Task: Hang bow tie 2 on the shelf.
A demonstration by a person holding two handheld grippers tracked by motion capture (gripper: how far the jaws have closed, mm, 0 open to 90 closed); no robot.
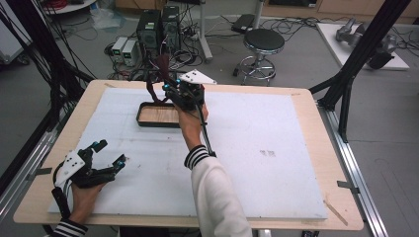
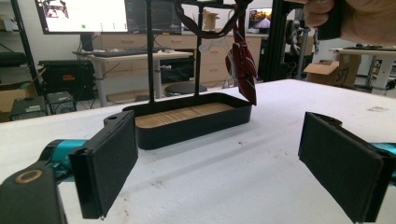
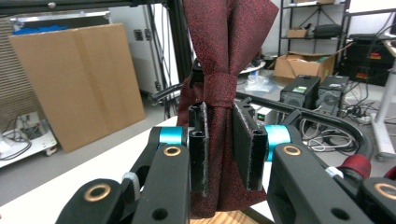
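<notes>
Down at the table's near-left corner my left gripper [image 1: 109, 154] rests low on the white mat [image 1: 257, 163], jaws spread wide, nothing between them. Farther along, near the middle of the far edge, sits the black tray [image 1: 148, 121] with a wooden floor, two black posts rising from it. My right gripper [image 3: 219, 144] is up over that tray, jaws clamped on the dark red tie [image 3: 224, 70] just below its knot. Tie hangs from the stand's top bar [image 2: 205, 33].
</notes>
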